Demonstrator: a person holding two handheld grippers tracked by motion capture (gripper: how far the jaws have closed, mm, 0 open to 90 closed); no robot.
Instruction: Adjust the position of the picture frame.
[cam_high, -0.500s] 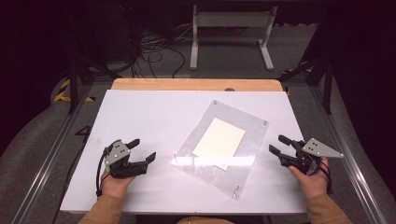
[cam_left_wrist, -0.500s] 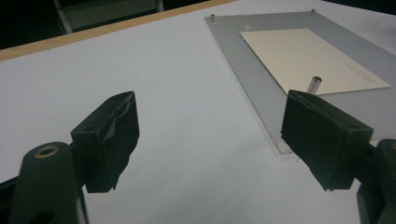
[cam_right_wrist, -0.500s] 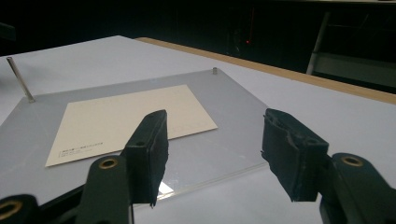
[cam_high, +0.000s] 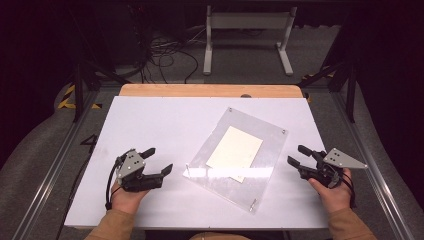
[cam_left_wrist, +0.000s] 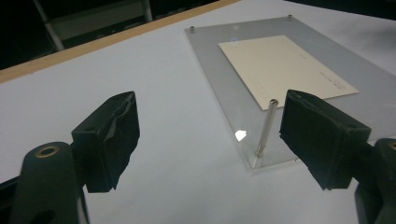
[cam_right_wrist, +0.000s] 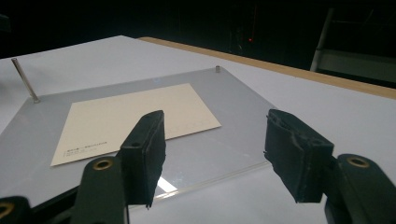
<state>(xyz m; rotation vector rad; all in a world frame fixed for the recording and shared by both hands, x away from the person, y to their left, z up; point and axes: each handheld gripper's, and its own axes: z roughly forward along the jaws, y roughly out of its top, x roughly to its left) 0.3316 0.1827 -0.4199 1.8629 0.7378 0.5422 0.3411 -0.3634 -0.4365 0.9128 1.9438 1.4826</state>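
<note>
A clear acrylic panel (cam_high: 260, 150) lies tilted on the white table, with a cream card (cam_high: 235, 147) under or inside it. Small metal studs mark its corners, and a thin metal pin (cam_left_wrist: 265, 127) stands upright at one corner. My left gripper (cam_high: 159, 160) is open, resting left of the panel, its jaws pointing toward the corner with the pin. My right gripper (cam_high: 299, 155) is open at the panel's right edge, with nothing between its jaws. The card (cam_right_wrist: 135, 121) and the panel (cam_right_wrist: 224, 144) lie just ahead of the right jaws, and the pin (cam_right_wrist: 24, 80) stands at the far left.
The white tabletop (cam_high: 160, 125) has a wooden strip (cam_high: 210, 90) along its far edge. Beyond it are a dark floor, cables and a white metal stand (cam_high: 247, 30). Metal rails run along both sides of the table.
Both grippers stay in about the same places as half a second ago; the panel and card have not moved.
</note>
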